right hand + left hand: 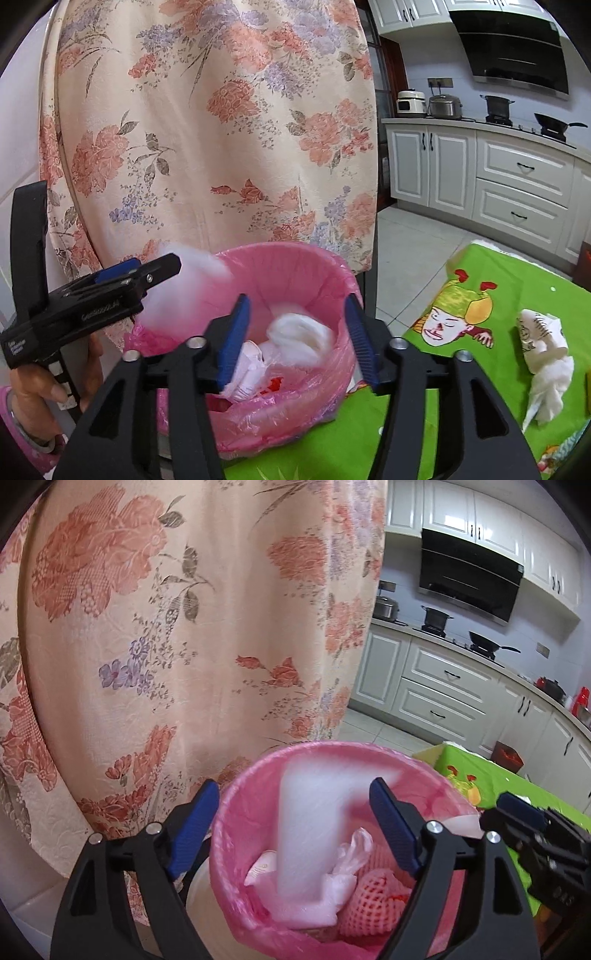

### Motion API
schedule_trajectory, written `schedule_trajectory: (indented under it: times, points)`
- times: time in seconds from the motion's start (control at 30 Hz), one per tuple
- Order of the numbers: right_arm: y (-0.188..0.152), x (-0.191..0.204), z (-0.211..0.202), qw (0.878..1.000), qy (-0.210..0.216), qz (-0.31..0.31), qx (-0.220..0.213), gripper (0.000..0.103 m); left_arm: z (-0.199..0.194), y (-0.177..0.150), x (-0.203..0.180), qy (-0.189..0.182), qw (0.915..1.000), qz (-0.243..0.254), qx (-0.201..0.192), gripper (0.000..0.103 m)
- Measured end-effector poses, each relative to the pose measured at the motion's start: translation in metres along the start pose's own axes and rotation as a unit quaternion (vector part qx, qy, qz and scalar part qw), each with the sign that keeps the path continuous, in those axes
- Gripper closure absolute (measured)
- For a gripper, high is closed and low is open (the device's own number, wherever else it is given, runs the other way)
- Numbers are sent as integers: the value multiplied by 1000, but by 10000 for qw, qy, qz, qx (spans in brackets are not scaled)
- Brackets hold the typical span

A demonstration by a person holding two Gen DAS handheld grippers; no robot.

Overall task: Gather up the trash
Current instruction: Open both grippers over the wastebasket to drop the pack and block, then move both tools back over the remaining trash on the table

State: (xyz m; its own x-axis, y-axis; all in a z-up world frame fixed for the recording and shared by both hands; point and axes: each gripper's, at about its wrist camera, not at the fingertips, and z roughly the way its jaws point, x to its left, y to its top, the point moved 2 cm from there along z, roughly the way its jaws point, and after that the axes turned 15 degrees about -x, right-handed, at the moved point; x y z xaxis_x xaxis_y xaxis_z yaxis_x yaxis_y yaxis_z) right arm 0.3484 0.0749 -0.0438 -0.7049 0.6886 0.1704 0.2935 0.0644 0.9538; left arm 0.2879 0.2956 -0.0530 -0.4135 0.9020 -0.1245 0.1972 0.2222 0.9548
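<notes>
Standing upright in the pink-lined bin (236,849), white foam (306,834) sits between the left gripper's (295,827) spread fingers, untouched.

Your table (480,266) under a green cartoon-print cloth, a crumpled white tissue (543,373) lying on its right side, pink-lined bin (332,266) at its left edge

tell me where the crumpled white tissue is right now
In the right wrist view, the crumpled white tissue lies on the green tablecloth, right of the pink-lined bin.
</notes>
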Motion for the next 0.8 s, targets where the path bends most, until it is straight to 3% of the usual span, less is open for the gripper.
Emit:
schedule_trajectory:
  times: [0.07, 0.5, 0.8]
  points:
    - [-1, -1, 0, 10000, 13, 15, 0, 45, 1, 1, 2, 42, 10000, -50, -30, 14]
    - [-19, -24, -35, 9993, -308, 177, 73, 45, -21, -14, -12, 52, 10000, -55, -44, 8]
    - [-31, -59, -81, 9961, -794, 387, 19, 45, -56, -17, -55, -259, 9990, 209, -287, 5]
